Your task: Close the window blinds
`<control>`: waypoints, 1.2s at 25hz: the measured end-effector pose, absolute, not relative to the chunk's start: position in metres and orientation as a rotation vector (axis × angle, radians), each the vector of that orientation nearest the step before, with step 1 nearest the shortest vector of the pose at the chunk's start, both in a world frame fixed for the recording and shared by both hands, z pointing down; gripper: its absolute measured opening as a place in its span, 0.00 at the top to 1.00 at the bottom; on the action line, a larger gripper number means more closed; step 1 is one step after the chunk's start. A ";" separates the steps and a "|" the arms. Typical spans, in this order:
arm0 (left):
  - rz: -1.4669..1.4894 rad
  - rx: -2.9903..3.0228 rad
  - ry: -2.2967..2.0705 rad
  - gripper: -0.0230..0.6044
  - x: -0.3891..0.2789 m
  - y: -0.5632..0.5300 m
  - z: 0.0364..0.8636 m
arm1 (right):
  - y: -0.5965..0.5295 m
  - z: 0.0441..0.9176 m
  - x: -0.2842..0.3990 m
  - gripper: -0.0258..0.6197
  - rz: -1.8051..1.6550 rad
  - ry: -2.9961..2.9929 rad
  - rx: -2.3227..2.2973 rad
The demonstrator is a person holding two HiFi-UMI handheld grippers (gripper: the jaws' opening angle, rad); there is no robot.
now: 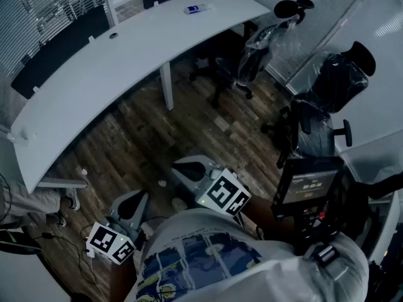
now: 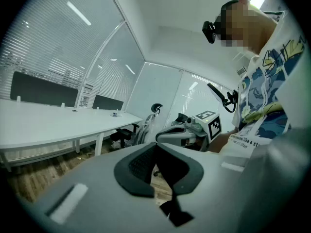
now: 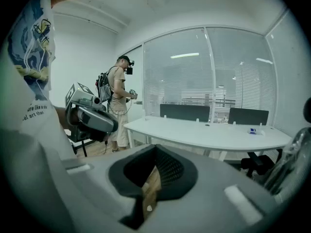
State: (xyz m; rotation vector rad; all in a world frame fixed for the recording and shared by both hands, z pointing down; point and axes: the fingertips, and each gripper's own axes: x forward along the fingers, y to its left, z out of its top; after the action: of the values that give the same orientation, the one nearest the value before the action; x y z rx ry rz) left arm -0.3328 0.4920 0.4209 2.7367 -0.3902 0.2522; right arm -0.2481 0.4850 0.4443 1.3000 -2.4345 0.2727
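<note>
- Nearest to the camera, the person's printed shirt [image 1: 201, 257] fills the bottom of the head view, with both tools held close in front of it
- The left gripper [image 1: 129, 207] sits low at the person's left; in its own view the jaws [image 2: 156, 152] are pressed together with nothing between them
- The right gripper [image 1: 191, 170] is just beside it, a little further forward; its jaws [image 3: 154, 171] are likewise closed and empty, with only a sliver of floor showing below the pads
- Each tool shows in the other's view, so they point across one another rather than at the window
- Below them lies the wooden floor [image 1: 145, 137]
- Beyond it a long curved white desk [image 1: 126, 49] runs across the room, dark panels [image 1: 60, 49] along its far edge and a small blue-and-white item [image 1: 196, 9] near its far end
- Plastic-wrapped office chairs [image 1: 327, 87] stand to the right of the desk
- A second person [image 3: 119, 96] stands at the desk's end
- Farthest off, the window blinds [image 1: 44, 11] hang behind the desk, well apart from both grippers, with lights showing through the slats [image 3: 233, 72]
</note>
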 end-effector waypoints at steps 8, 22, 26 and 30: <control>0.252 2.739 -0.402 0.95 -0.331 0.486 0.422 | 0.480 0.450 -0.248 0.96 0.287 -2.421 1.278; 0.266 2.733 -0.423 0.95 -0.262 0.427 0.421 | 0.418 0.441 -0.176 0.93 0.232 -2.432 1.285; 0.271 2.743 -0.491 0.95 -0.226 0.393 0.415 | 0.381 0.437 -0.140 0.90 0.209 -2.455 1.258; 0.266 2.724 -0.547 0.94 -0.194 0.358 0.411 | 0.351 0.429 -0.105 0.89 0.199 -2.461 1.242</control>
State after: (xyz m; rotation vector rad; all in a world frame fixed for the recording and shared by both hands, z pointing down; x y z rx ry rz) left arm -0.1945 0.3577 0.4113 2.7242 -0.5469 0.2655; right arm -0.1052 0.3512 0.4292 1.2421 -2.4615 0.1994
